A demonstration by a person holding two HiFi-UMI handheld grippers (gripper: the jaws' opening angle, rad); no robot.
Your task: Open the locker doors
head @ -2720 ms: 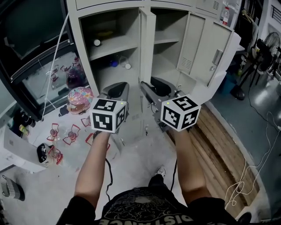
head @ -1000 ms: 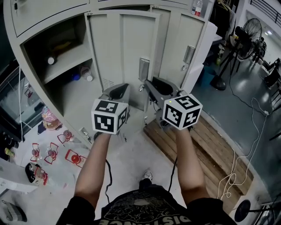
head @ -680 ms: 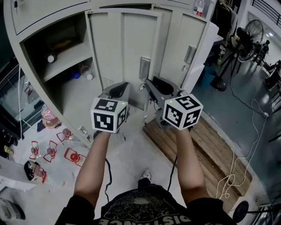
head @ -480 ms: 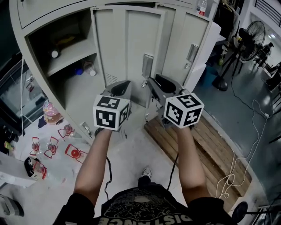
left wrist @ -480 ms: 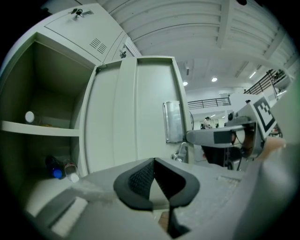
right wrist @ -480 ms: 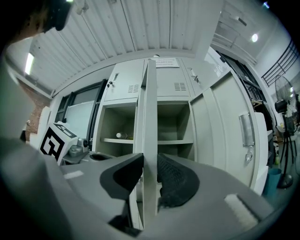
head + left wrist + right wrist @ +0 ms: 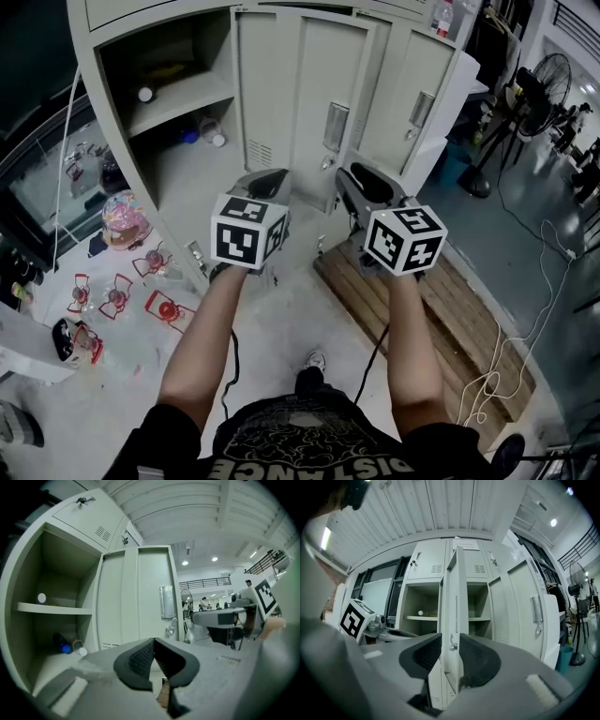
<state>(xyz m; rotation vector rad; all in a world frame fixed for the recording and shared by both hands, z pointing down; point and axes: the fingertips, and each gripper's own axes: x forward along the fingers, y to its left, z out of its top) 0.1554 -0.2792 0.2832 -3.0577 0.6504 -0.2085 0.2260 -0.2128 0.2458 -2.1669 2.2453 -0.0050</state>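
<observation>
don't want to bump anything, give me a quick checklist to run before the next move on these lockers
1. The left tool is shut with nothing in it: ok.
2. The right tool has its jaws apart, having just been opening, and its pads press on nothing: ok.
3. The door edge lines up with the right tool's gap: ok.
4. Whether that door edge is already in between the pads or farther off: cannot tell.
5. The right-hand door is swung open: ok.
6. The upper doors are open: not ok, they are shut.
</observation>
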